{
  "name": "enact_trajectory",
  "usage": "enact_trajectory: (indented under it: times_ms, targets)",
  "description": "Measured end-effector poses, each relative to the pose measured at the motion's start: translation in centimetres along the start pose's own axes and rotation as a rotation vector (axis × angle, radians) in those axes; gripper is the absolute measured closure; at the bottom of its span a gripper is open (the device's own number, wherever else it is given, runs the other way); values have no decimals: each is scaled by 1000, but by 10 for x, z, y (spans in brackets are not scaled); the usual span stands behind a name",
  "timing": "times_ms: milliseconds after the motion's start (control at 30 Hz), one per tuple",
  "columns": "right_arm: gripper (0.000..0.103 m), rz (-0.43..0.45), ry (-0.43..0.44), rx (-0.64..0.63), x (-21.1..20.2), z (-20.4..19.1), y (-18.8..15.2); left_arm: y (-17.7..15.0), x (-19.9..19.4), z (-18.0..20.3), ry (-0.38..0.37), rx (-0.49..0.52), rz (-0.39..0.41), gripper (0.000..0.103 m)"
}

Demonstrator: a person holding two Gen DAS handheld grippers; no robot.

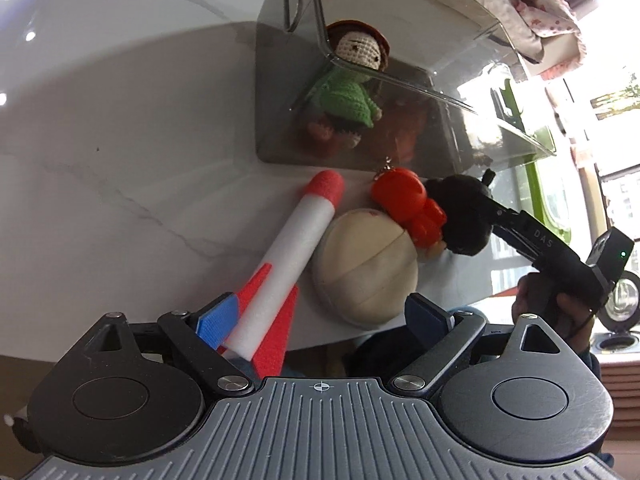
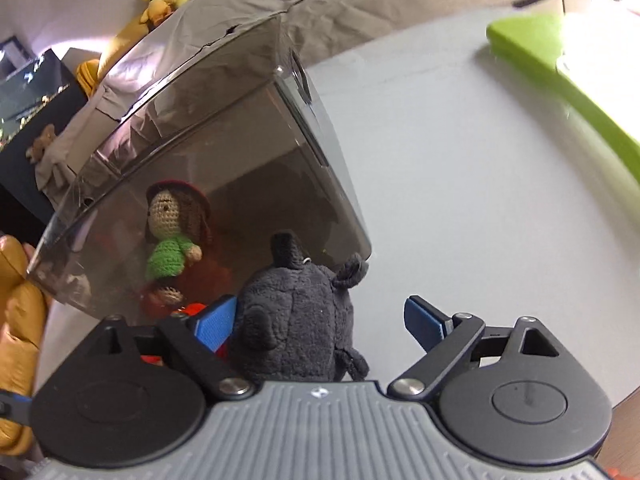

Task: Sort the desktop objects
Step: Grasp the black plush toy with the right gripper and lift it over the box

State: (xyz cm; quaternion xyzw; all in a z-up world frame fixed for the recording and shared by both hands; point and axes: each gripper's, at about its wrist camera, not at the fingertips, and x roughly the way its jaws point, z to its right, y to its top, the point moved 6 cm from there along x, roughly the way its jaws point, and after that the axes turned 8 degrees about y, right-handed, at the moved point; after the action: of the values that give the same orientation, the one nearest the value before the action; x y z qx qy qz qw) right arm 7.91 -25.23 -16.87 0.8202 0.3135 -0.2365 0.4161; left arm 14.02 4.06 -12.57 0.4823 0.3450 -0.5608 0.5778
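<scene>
In the left wrist view my left gripper [image 1: 322, 316] stands open over the near edge of the white marble table [image 1: 120, 160]. The tail of a white and red foam rocket [image 1: 296, 240] lies beside its left pad. Next to the rocket lie a cream round plush [image 1: 364, 272] and a red figure keychain [image 1: 412, 204]. A dark grey plush [image 2: 296, 320] sits between the fingers of my right gripper [image 2: 320, 320], which is open: the left pad is against the plush and the right pad stands clear of it. A smoky clear bin [image 2: 240, 128] just beyond holds a crochet doll [image 2: 172, 240].
A green tray [image 2: 568, 80] lies at the far right of the table. A person's hand [image 1: 560, 312] holds the right gripper, and a yellow sleeve [image 2: 16, 320] shows at the left edge. A bed with blankets [image 2: 360, 0] lies behind the table.
</scene>
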Motion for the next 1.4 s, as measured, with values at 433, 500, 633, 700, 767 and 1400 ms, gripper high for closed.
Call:
enact_trajectory:
  times_ms: [433, 500, 633, 700, 767, 1400]
  targets:
    - [45, -114, 76, -68, -20, -33, 13, -9, -6, 2, -71, -68, 188, 5]
    - [45, -107, 120, -134, -49, -59, 29, -13, -2, 1, -74, -78, 193, 5]
    - [45, -49, 157, -312, -93, -130, 86, -15, 3, 5, -132, -99, 189, 5]
    - [45, -50, 112, -374, -83, -156, 118, -14, 2, 8, -155, -100, 197, 5]
    - [45, -86, 30, -398, -49, -168, 141, -14, 0, 10, -164, -97, 203, 4]
    - [44, -596, -310, -471, 161, -190, 86, -16, -7, -22, -129, -82, 247, 4]
